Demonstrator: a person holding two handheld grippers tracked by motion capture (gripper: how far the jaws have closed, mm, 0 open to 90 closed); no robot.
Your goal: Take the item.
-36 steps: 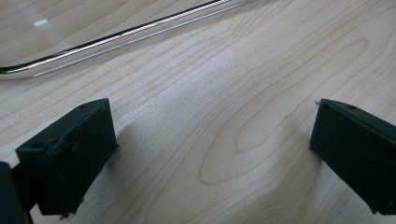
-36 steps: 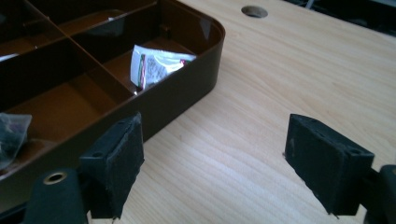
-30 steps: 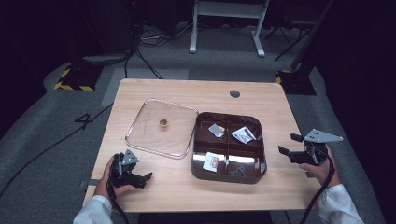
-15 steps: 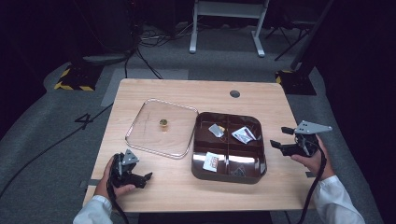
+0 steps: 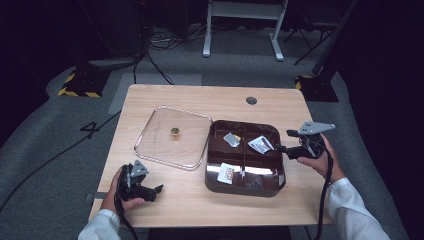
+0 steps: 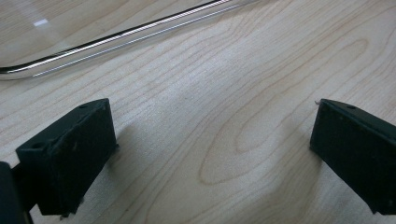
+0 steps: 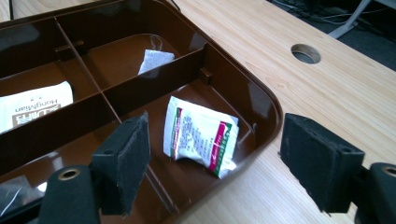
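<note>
A brown compartment tray (image 5: 272,175) lies right of the table's middle. Its far right compartment holds a white packet printed in red and green (image 7: 201,135) (image 5: 261,144). Other packets lie in the far left (image 5: 231,139) and near left (image 5: 226,173) compartments. My right gripper (image 5: 285,141) hovers at the tray's right rim, open, with its jaws on either side of the rim (image 7: 266,107) and the printed packet just beyond them. Near the front left edge my left gripper (image 5: 152,192) rests low over bare wood (image 6: 210,154), open and holding nothing.
A clear lid (image 5: 150,131) with a small gold knob (image 5: 175,131) lies flat left of the tray; its rim (image 6: 116,37) runs just ahead of my left jaws. A cable hole (image 5: 251,100) (image 7: 306,53) sits near the table's far edge. Chair legs and cables are on the floor behind.
My right gripper has moved left and away from the table's right edge, up to the tray's right rim. The left gripper has stayed put.
</note>
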